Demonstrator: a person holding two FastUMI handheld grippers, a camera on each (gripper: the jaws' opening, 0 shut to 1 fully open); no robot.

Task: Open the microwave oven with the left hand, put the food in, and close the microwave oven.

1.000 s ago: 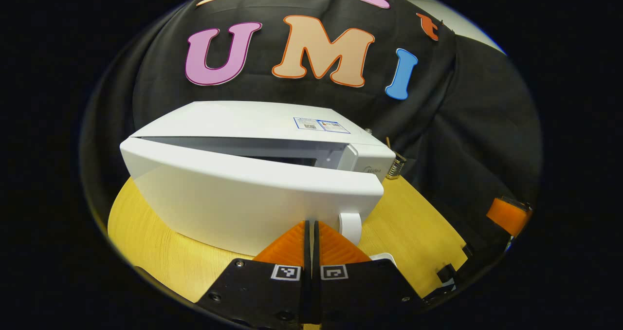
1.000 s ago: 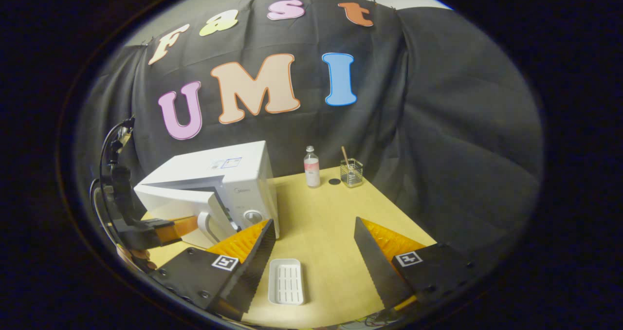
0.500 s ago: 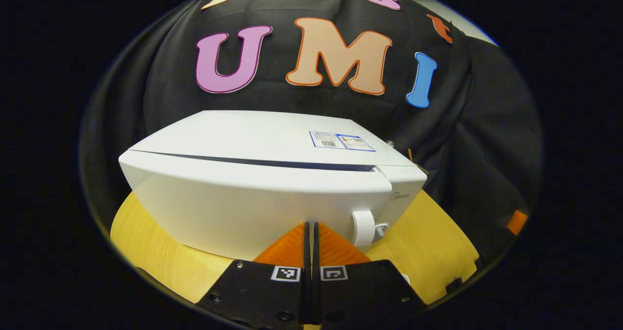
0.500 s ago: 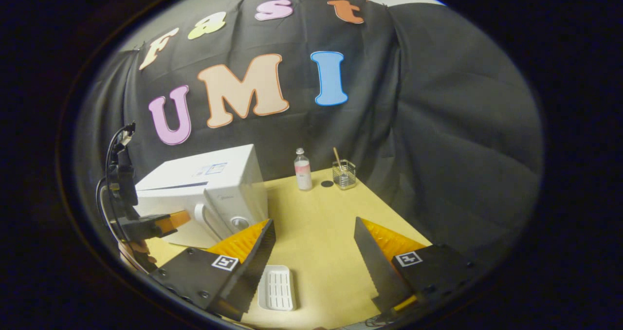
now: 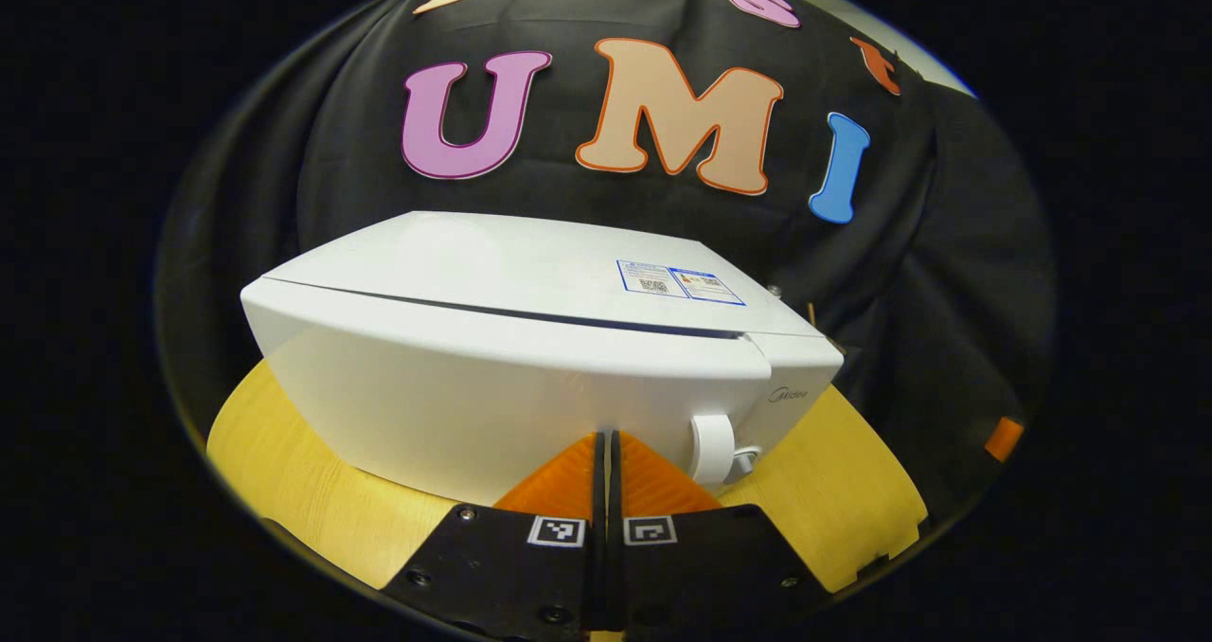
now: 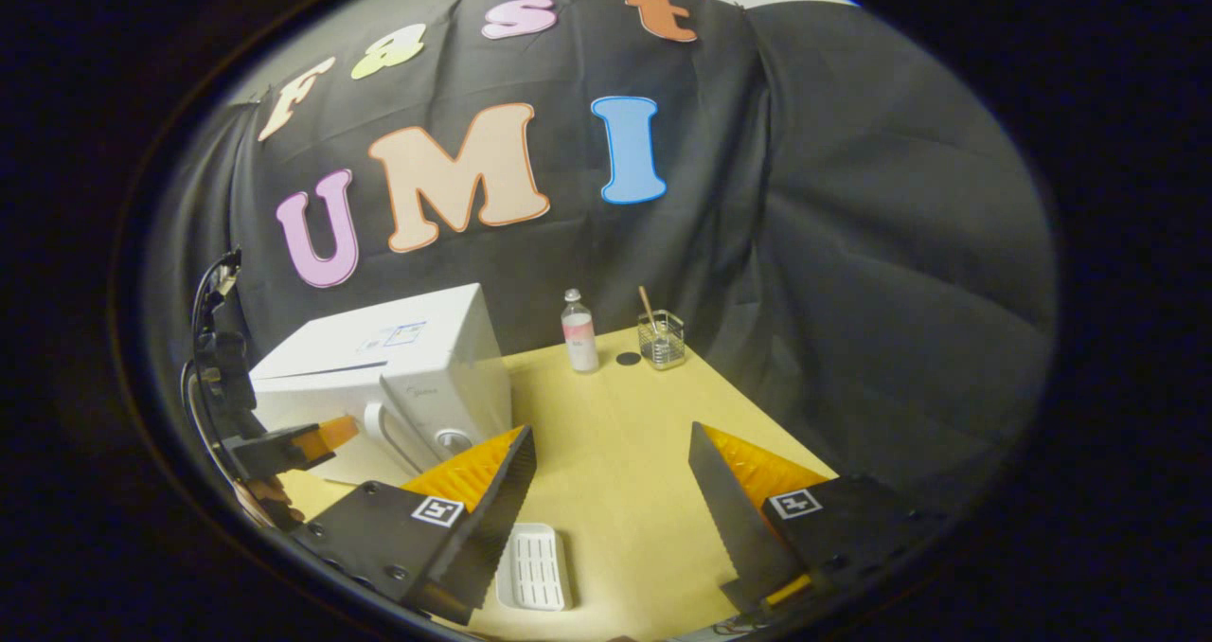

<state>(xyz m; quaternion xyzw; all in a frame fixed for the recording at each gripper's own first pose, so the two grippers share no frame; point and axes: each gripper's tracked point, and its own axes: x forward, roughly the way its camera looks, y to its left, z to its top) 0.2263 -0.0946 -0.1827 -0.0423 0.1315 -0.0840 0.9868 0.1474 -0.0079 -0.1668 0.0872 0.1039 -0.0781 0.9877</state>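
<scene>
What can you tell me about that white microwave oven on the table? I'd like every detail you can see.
The white microwave oven is a glossy, boxy appliance standing upright on the yellow wooden table, at its left side in the right gripper view. Its door looks shut, with a thin dark seam along the top. A white loop handle sits beside a round knob. A small printed sticker lies on its top. The left gripper, jaws together, meets the door front.

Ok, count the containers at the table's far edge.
2: a bottle and, right of it, a clear cup holding a stick, both near the cloth wall. Others may hide behind the microwave.
</scene>
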